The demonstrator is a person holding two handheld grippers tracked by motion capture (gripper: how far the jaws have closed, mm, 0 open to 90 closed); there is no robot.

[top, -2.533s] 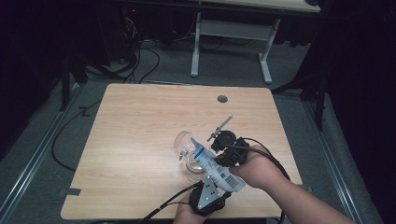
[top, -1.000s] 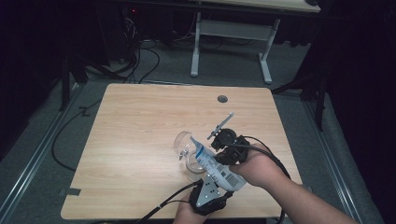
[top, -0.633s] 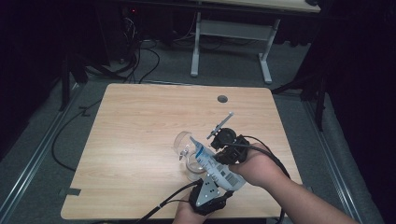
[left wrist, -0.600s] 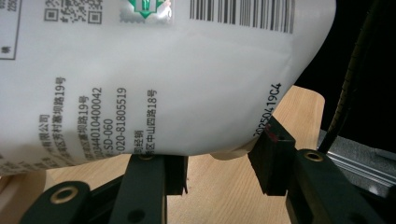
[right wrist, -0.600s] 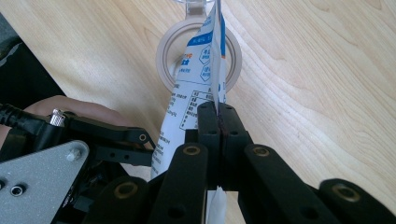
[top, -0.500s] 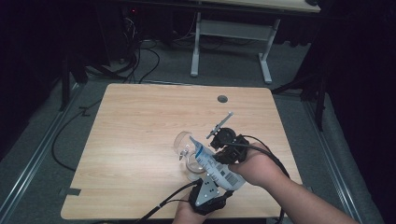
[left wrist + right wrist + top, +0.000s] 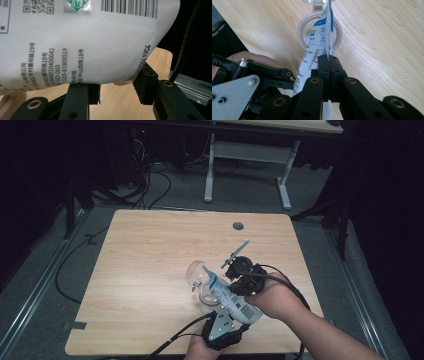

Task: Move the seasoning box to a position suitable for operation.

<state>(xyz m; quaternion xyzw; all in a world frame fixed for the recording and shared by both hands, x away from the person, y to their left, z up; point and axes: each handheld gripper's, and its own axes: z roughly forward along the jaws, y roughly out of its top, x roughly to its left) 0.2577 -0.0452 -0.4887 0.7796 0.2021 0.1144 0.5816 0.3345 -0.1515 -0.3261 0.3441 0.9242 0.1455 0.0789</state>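
Note:
A white pouch (image 7: 227,295) with blue print and a barcode hangs tilted, its top corner down over a round beige-rimmed jar (image 7: 206,304) on the wooden table (image 7: 150,250). The jar's clear flip lid (image 7: 196,272) stands open. My right gripper (image 7: 232,287) is shut on the pouch's edge, seen close up (image 7: 328,58) with the pouch (image 7: 322,35) running down into the jar's mouth (image 7: 302,27). My left gripper (image 7: 212,312) reaches in from the near edge, and its jaws (image 7: 116,87) sit either side of the jar's beige body under the pouch (image 7: 75,37), which hides most of the jar.
A round cable hole (image 7: 238,226) sits near the table's far edge. A thin rod (image 7: 237,252) sticks up from the right gripper. Beyond the table stands a white desk frame (image 7: 245,155), with cables (image 7: 150,185) on the dark floor at left.

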